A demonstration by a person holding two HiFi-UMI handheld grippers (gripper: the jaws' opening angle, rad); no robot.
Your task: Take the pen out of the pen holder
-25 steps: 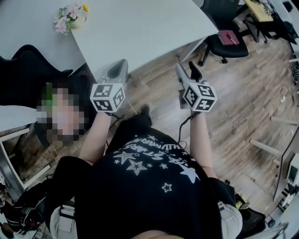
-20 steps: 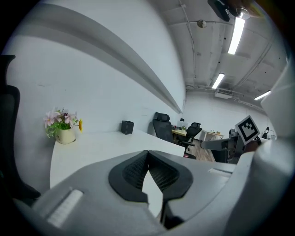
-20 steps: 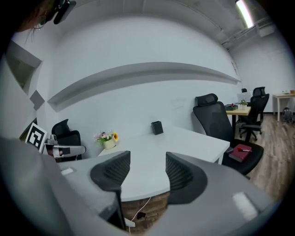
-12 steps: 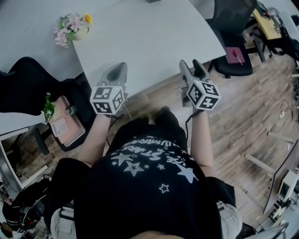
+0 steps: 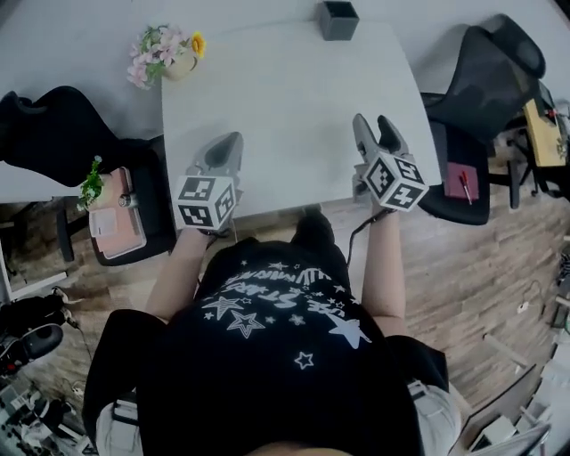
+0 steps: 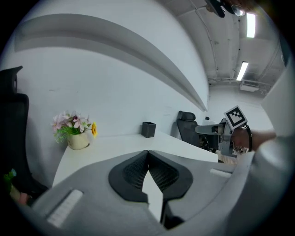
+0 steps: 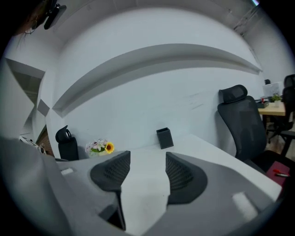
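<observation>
A dark square pen holder (image 5: 338,20) stands at the far edge of the white table (image 5: 285,98); it also shows in the left gripper view (image 6: 148,129) and the right gripper view (image 7: 164,138). No pen shows in it from any view. My left gripper (image 5: 224,147) hovers over the table's near edge, jaws shut with their tips touching and nothing held (image 6: 147,154). My right gripper (image 5: 375,129) hangs over the near right part of the table, open with bare table between its pads (image 7: 147,163). Both are far short of the holder.
A pot of flowers (image 5: 169,53) sits at the table's far left corner. Black office chairs stand at the left (image 5: 53,134) and right (image 5: 485,71). A red notebook with a pen (image 5: 463,183) lies on a chair seat at the right. A pink box (image 5: 116,223) rests at the left.
The person has stepped toward the table. Both grippers have come forward from above the floor to above the table's near edge, and the pen holder has come into the head view.
</observation>
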